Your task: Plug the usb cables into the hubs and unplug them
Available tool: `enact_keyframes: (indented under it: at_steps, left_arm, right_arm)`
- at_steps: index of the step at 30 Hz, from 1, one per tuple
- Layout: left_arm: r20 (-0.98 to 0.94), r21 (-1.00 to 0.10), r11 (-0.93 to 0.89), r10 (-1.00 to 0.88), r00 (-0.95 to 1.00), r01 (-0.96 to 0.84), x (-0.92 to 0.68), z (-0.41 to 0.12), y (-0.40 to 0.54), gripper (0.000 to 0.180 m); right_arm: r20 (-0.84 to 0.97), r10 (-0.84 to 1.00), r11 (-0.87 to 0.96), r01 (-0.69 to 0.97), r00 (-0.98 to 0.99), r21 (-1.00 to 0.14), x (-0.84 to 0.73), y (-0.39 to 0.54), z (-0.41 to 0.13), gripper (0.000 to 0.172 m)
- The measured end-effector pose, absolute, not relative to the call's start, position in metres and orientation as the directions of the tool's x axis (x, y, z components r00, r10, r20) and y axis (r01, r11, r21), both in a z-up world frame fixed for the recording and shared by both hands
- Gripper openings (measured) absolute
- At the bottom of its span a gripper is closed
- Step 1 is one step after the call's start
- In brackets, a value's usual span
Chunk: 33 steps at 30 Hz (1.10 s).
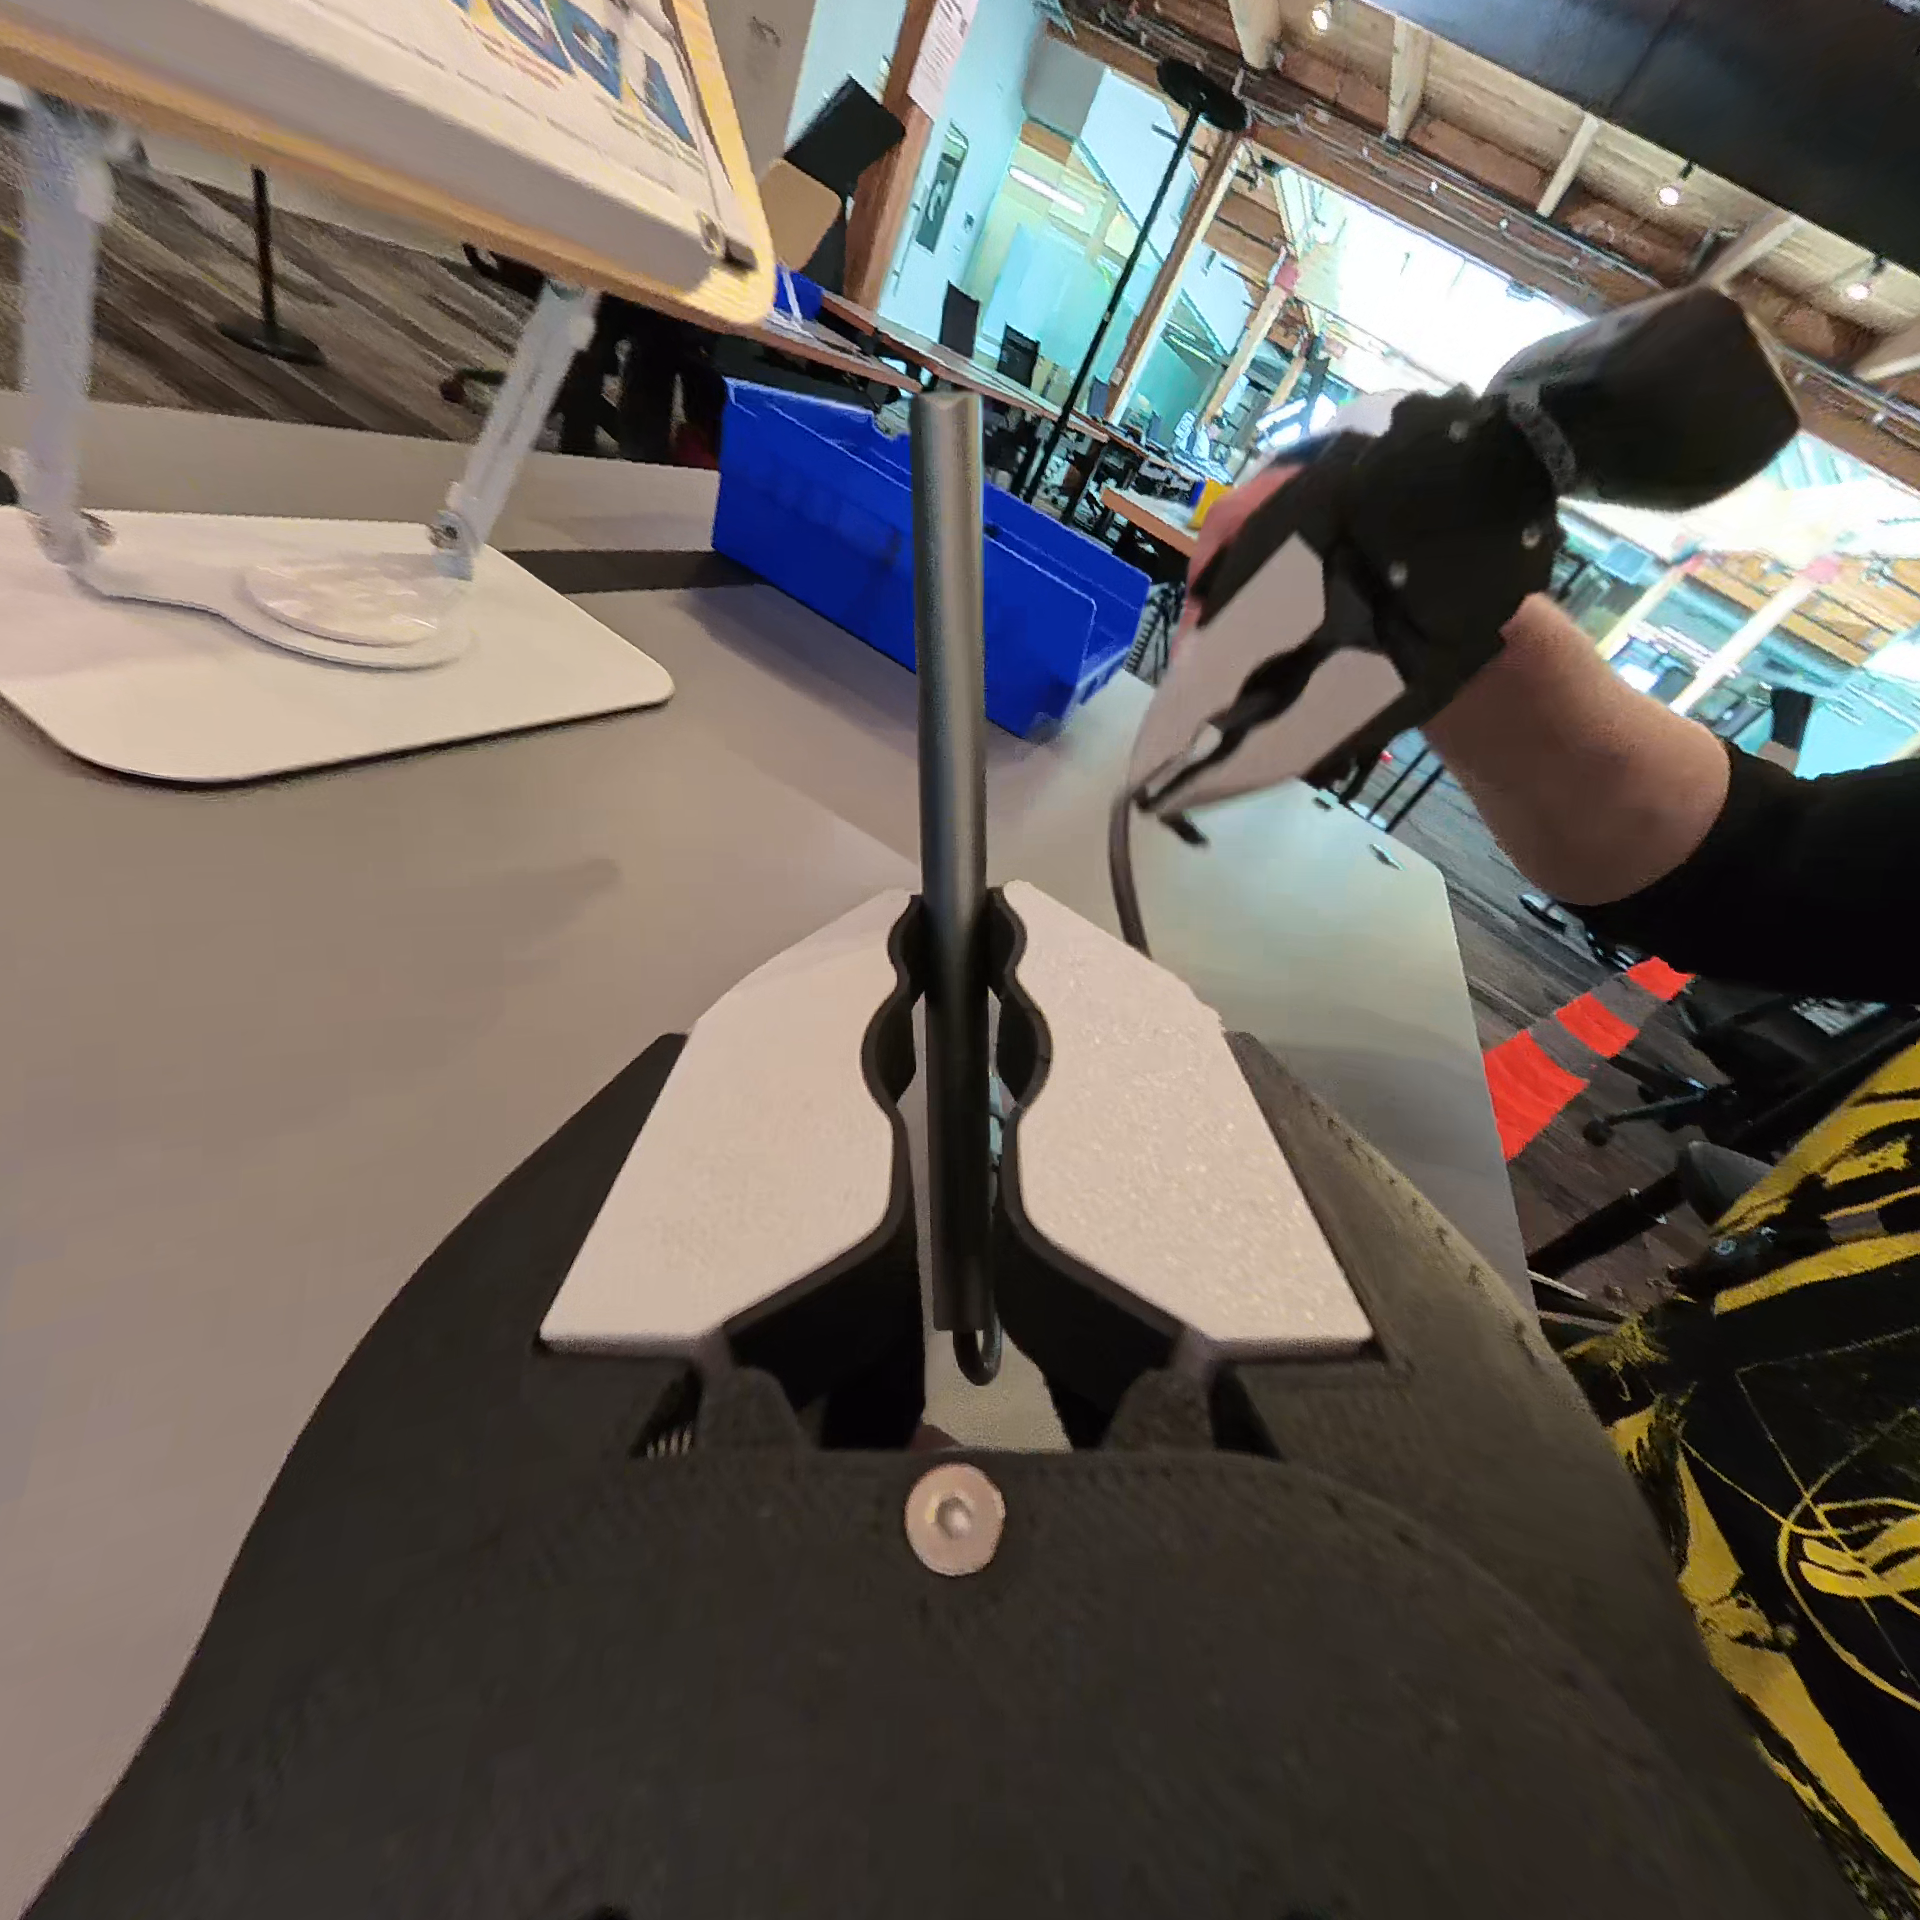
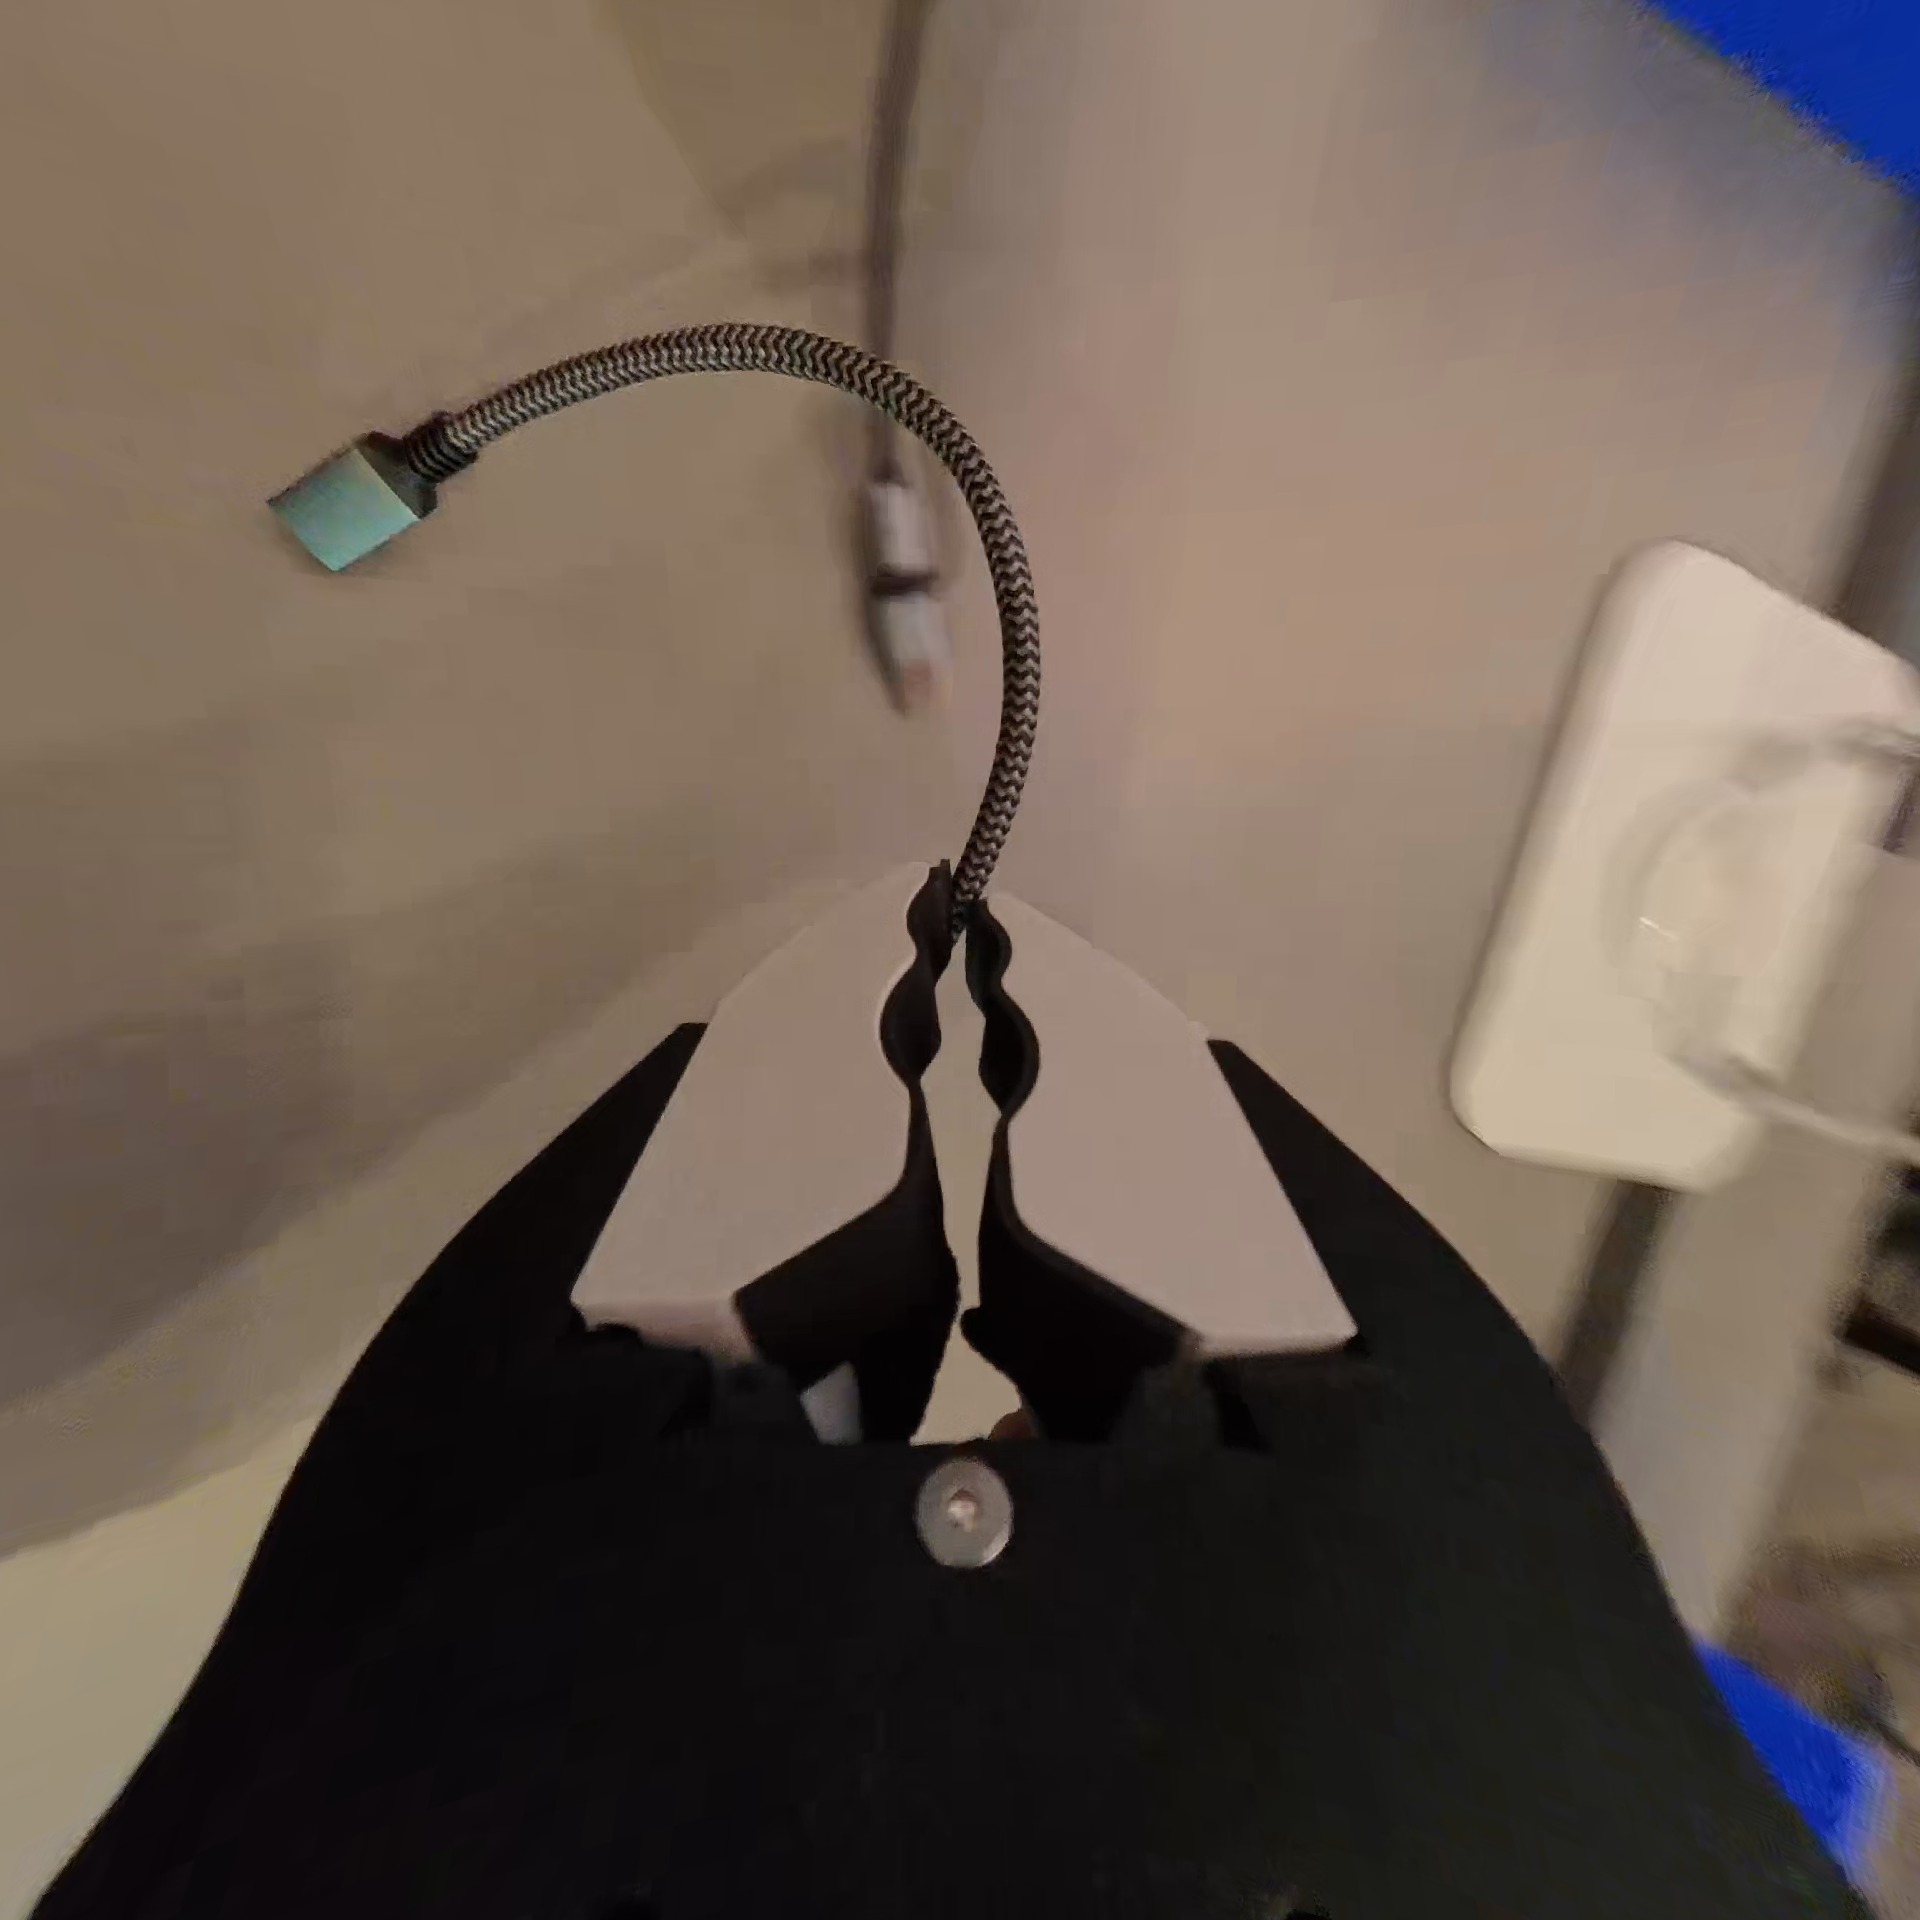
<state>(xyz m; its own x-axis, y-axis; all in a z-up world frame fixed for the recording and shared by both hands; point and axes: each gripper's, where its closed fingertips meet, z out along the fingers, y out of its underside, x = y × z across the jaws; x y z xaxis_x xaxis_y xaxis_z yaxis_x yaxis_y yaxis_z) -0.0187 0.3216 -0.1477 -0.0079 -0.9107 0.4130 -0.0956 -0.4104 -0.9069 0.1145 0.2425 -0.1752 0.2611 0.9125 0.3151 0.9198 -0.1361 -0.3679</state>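
Note:
In the left wrist view my left gripper [image 1: 951,914] is shut on a slim dark grey hub [image 1: 948,675], seen edge-on and sticking up past the fingertips above the grey table [image 1: 312,1039]. My right gripper [image 2: 954,904] is shut on a black-and-white braided usb cable [image 2: 997,623] right at the fingertips. The cable arcs up and left to a metallic plug [image 2: 348,514] that hangs free. The right gripper also shows in the left wrist view [image 1: 1174,805], to the right of the hub and apart from it, with the cable [image 1: 1120,883] drooping below it.
A white stand base [image 1: 312,665] carrying a tilted board [image 1: 416,135] is at the left, a blue bin [image 1: 883,540] behind the hub. A second cable with joined connectors [image 2: 904,592] lies blurred on the table. A person's forearm [image 1: 1579,748] reaches in from the right.

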Motion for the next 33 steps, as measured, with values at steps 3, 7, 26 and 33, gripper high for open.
enact_keyframes:
  at_steps: [3,7,26,33]
  left_arm:
    - [0.407,-0.911,-0.407,-0.913,0.023,-0.070,-0.027,-0.143,0.331,0.010]
    - [0.411,-0.909,-0.413,-0.911,0.036,-0.053,-0.031,-0.141,0.334,0.010]
    - [0.410,-0.909,-0.409,-0.912,0.011,-0.082,-0.020,-0.146,0.321,0.010]
    - [0.406,-0.911,-0.405,-0.914,0.004,-0.085,-0.019,-0.144,0.319,0.010]
  right_arm:
    - [0.581,0.734,-0.205,0.930,0.352,-0.304,0.165,0.281,-0.130,0.003]
    - [0.858,0.460,-0.250,0.961,0.229,-0.122,0.199,0.294,-0.099,0.002]
    - [0.193,0.567,-0.653,0.579,0.801,-0.489,0.168,0.223,-0.229,0.025]
    - [-0.107,0.162,-0.820,0.073,0.981,-0.568,0.214,0.278,-0.245,0.040]
